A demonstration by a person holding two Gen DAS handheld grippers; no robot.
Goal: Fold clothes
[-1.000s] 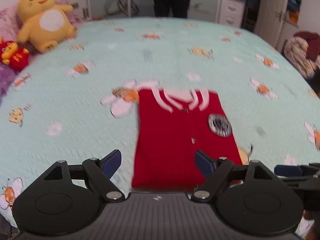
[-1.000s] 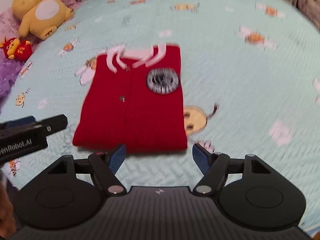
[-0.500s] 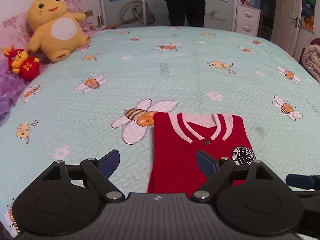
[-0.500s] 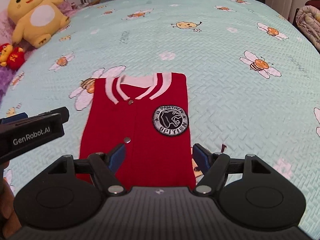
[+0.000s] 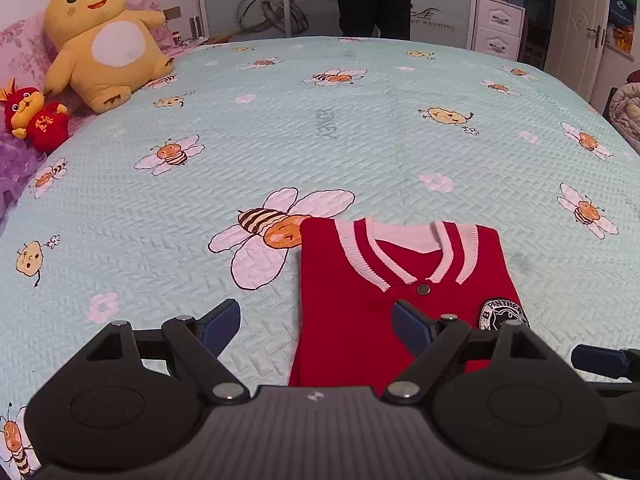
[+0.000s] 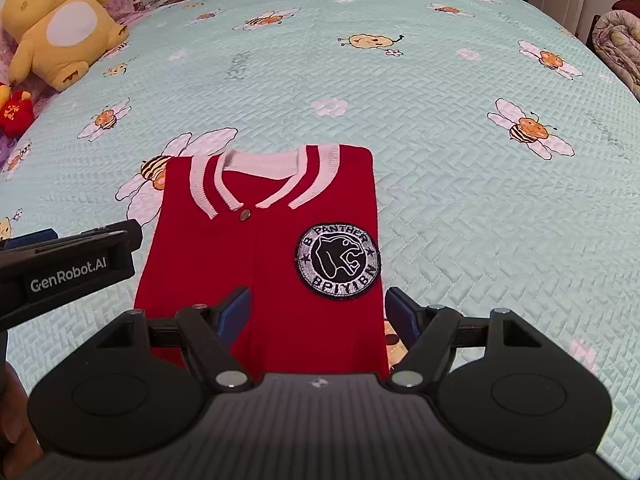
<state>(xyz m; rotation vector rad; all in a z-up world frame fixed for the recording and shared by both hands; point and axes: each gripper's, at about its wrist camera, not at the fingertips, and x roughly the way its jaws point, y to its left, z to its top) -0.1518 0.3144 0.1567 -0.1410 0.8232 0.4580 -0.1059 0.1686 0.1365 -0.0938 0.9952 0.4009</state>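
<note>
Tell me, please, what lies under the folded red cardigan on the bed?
The red cardigan lies on the mint quilt. A large printed bee sticks out from beneath its left collar corner, and a yellow cartoon print shows at its lower right edge. The rest underneath is covered.

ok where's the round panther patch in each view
Left wrist: patch at lower right, partly hidden behind the tool's right finger.
Right wrist: patch just right of centre, fully visible on the red cardigan.
Shared landmark: yellow plush at upper left.
</note>
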